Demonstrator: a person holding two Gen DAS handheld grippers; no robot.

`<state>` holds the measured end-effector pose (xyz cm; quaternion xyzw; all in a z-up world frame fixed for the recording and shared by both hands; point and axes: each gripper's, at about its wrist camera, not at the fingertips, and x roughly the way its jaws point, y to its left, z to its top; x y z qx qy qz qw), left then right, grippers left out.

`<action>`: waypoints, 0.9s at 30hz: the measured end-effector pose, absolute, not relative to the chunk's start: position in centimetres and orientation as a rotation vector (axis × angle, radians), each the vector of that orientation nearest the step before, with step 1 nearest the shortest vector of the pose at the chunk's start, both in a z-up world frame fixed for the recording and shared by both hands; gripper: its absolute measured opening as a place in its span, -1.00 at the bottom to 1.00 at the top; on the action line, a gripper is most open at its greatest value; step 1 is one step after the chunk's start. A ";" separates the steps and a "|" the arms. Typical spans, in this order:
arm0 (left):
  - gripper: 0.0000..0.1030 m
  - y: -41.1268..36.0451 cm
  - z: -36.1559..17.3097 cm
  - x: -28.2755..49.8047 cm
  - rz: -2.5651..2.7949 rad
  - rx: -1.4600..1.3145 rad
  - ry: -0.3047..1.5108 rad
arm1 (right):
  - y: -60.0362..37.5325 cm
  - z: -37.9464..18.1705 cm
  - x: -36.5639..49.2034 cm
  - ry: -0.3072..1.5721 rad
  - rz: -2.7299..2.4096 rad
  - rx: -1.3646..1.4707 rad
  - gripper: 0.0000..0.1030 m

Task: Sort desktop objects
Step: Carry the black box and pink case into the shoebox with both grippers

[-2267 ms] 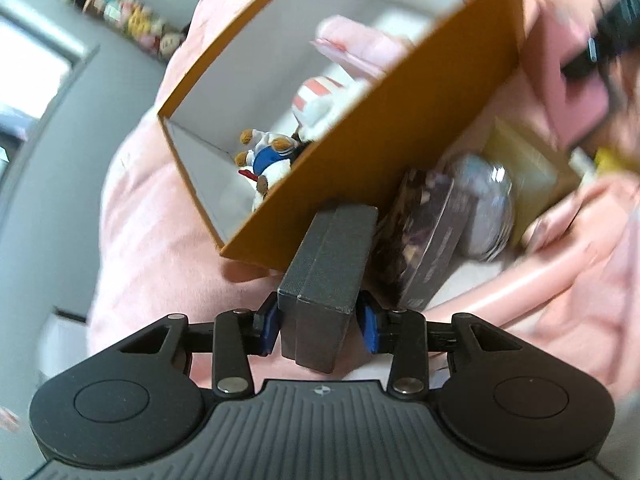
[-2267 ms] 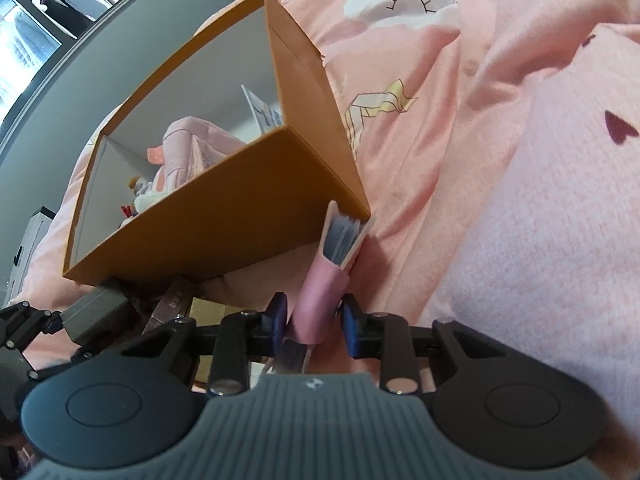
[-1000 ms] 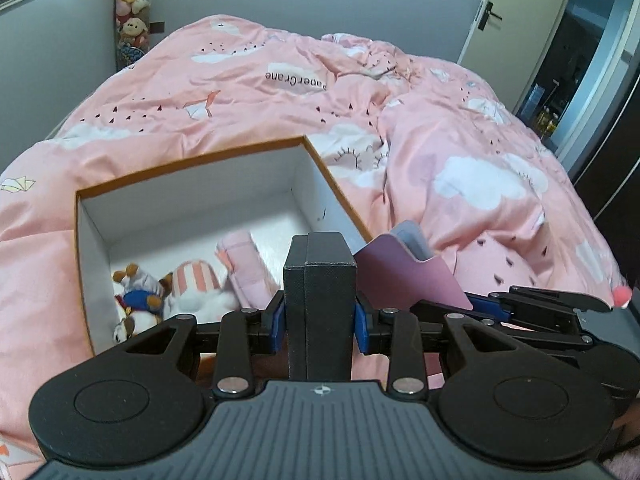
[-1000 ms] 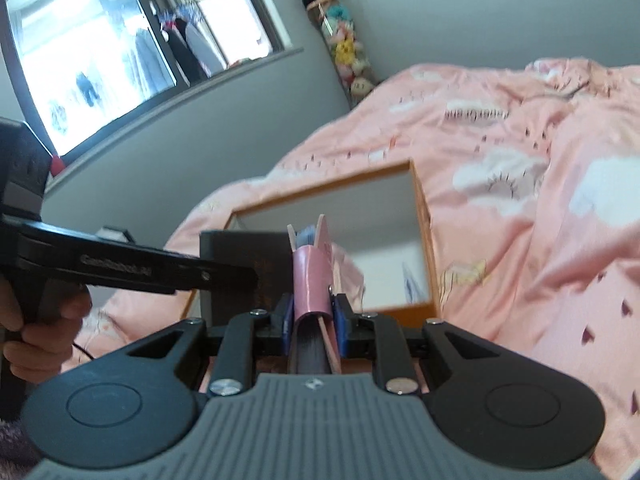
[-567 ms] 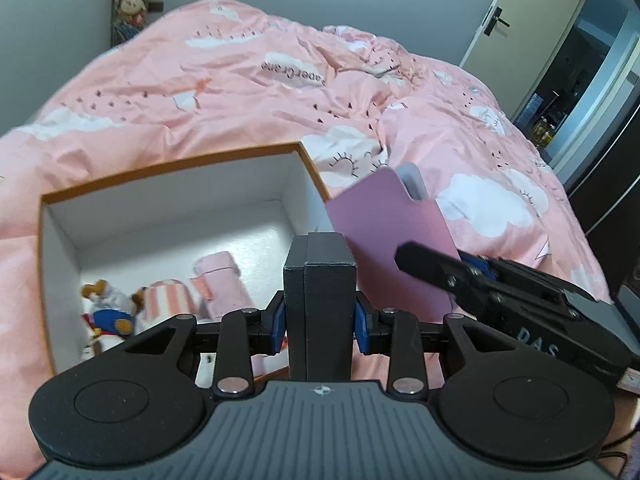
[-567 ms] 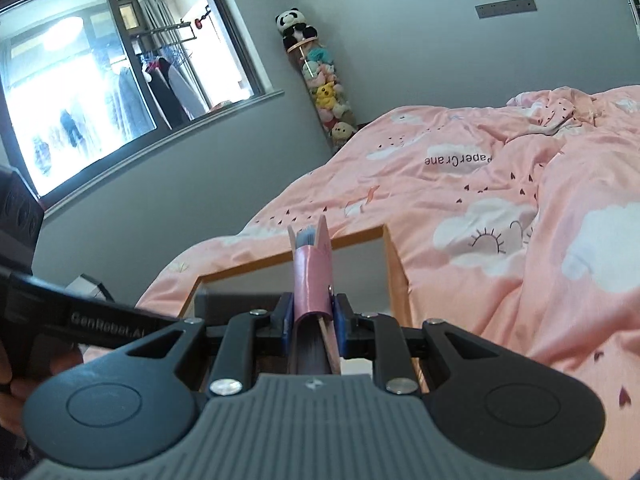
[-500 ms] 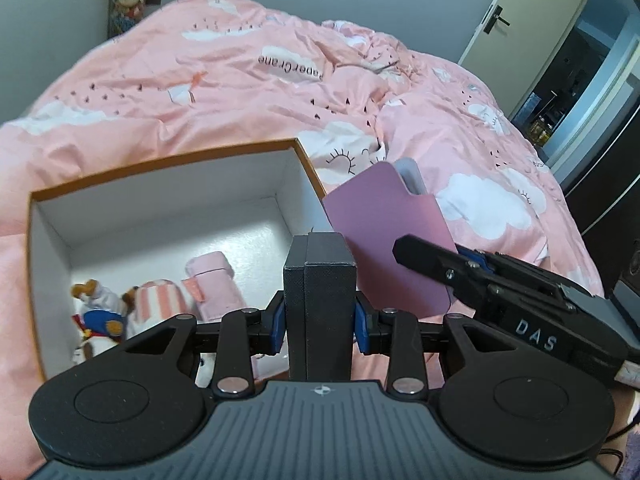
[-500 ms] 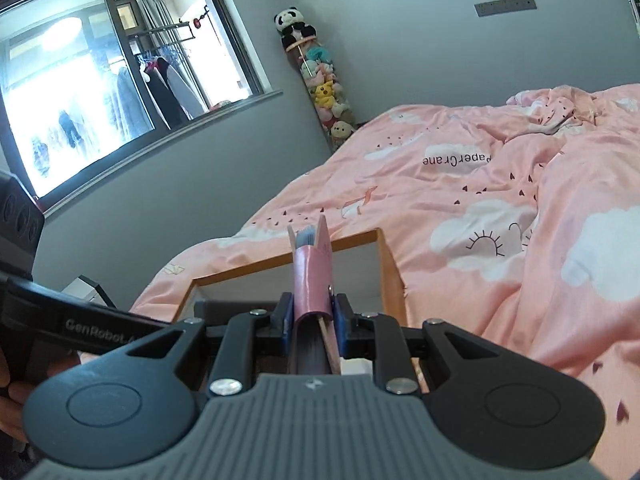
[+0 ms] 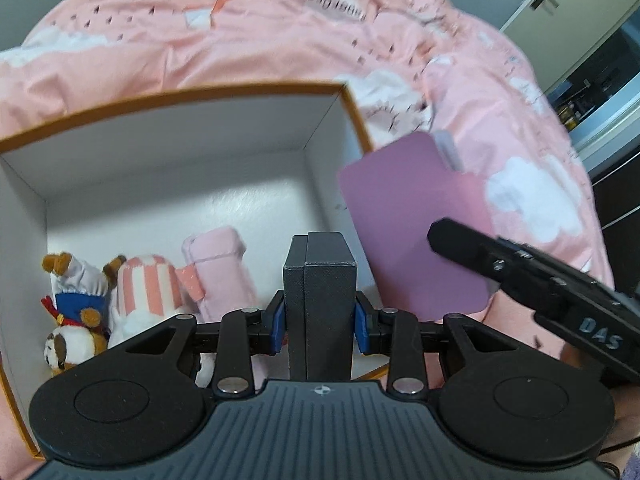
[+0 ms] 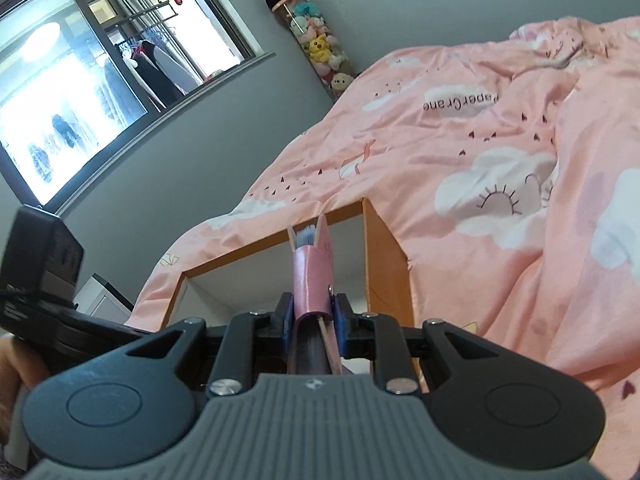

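My left gripper (image 9: 319,318) is shut on a dark grey box (image 9: 320,280), held upright above the near part of an open orange box (image 9: 256,90) with a white inside. My right gripper (image 10: 310,322) is shut on a pink notebook (image 10: 310,272), held on edge above the orange box (image 10: 386,256). In the left wrist view the pink notebook (image 9: 412,220) hangs over the box's right wall, with the right gripper's black body behind it. Inside the box lie a plush dog (image 9: 74,316), a striped plush (image 9: 148,288) and a pink pouch (image 9: 220,264).
The orange box sits on a bed with a pink cloud-print duvet (image 10: 500,152). A tall clear tube of plush toys (image 10: 312,36) stands against the grey wall by a window (image 10: 80,80). A doorway (image 9: 592,72) lies far right in the left wrist view.
Both grippers lifted their objects from beside the box to above it. In the last half second the left view has moved closer over the box; the notebook has come in over the right wall.
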<state>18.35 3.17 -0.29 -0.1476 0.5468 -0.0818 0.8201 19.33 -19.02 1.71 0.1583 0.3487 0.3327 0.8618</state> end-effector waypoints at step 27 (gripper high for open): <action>0.01 8.3 -2.8 16.5 -0.153 -0.531 1.201 | -11.4 -0.3 19.8 0.977 0.652 0.013 -0.56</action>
